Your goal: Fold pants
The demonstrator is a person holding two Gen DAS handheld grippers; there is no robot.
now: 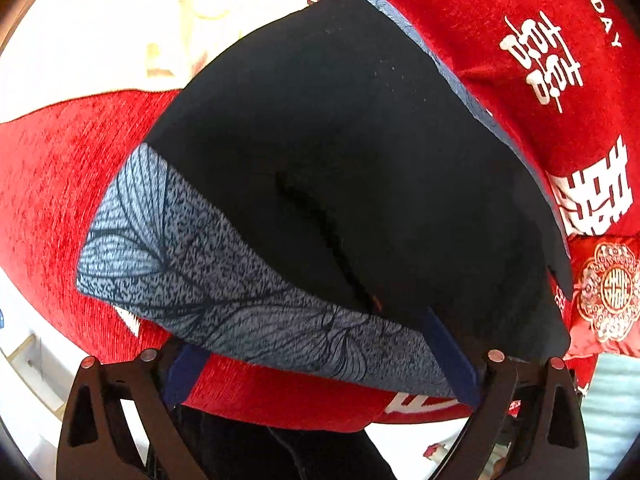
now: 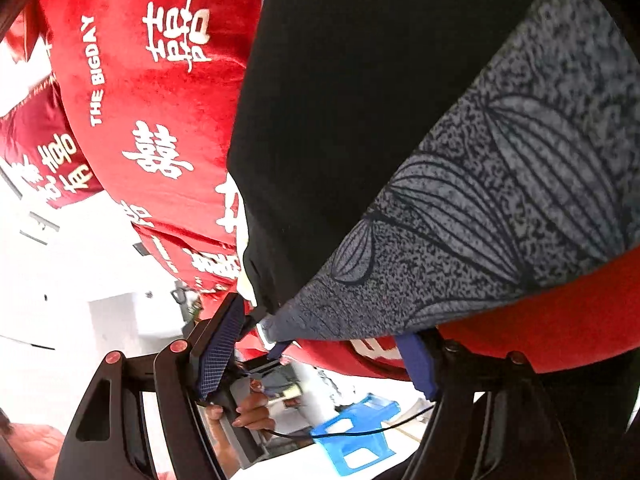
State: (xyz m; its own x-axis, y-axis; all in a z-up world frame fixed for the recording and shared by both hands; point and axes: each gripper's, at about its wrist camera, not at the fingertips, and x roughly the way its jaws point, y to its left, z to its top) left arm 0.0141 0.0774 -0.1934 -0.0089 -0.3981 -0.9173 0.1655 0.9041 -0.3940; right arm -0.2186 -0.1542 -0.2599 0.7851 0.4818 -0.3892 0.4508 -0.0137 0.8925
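Pants (image 1: pixel 340 152) on red cover (image 1: pixel 52 184), both jaws released; blue stool (image 2: pixel 356 436) only in right view.

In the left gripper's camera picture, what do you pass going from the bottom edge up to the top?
Gripper fingers → grey patterned band of the pants → black pants fabric → pale cloth at the top.

Left gripper (image 1: pixel 320 368): black plastic arms, blue ridged pads, round silver screws. Right gripper (image 2: pixel 324 356): same, reddish screws, thin black cable (image 2: pixel 360 432).
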